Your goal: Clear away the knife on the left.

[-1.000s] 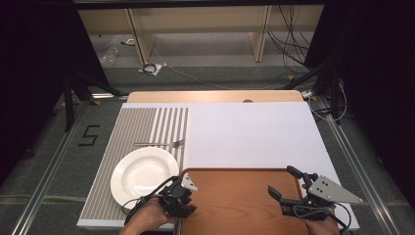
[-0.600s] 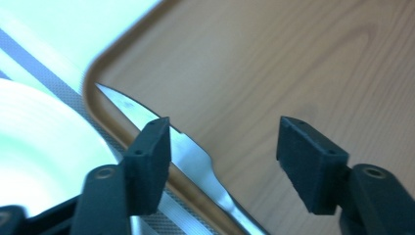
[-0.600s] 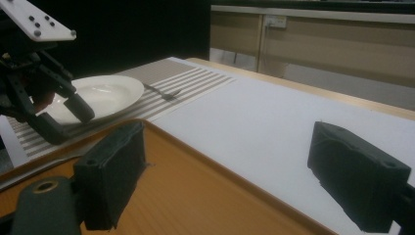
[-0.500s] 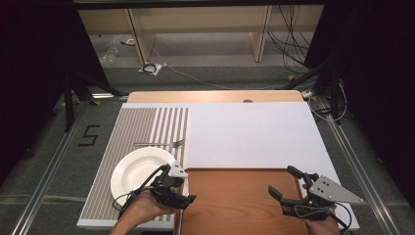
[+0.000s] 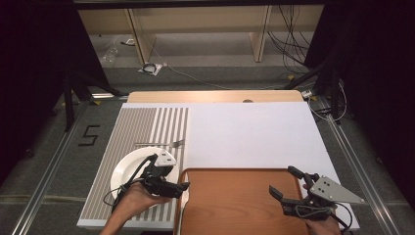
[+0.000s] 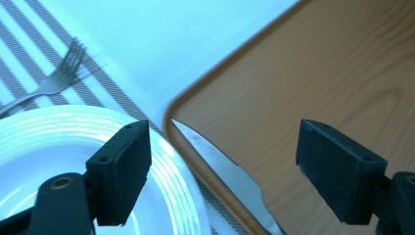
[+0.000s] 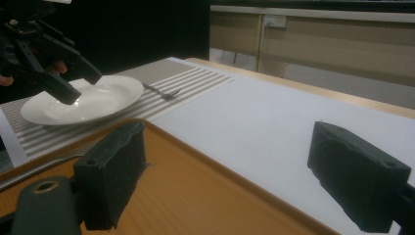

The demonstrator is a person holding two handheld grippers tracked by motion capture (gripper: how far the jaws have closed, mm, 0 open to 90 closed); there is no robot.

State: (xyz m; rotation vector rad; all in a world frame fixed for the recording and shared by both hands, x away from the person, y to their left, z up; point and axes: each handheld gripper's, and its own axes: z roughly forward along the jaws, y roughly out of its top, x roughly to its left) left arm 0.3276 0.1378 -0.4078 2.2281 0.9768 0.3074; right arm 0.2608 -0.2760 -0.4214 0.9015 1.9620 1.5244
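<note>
A: Two grippers show in the high view. The left gripper (image 5: 182, 186) hangs over the near left part of the desk, between the white plate (image 5: 128, 169) and the left rim of the wooden tray (image 5: 230, 200); its jaws have just been opening and nothing is between them. The right gripper (image 5: 286, 187) hovers over the tray's right side, jaws apart and empty.

B: And the left gripper view?

A: The knife (image 6: 222, 171) lies below the spread jaws against the tray's left rim, beside the plate and touching neither pad. The fork (image 6: 51, 83) rests on the striped mat (image 6: 98, 68) past the plate.

B: So the step?

A: It looks like the knife's release. Next the hand should lift clear.

B: The right gripper view?

A: Wide, empty jaws above the tray, the plate beyond.
</note>
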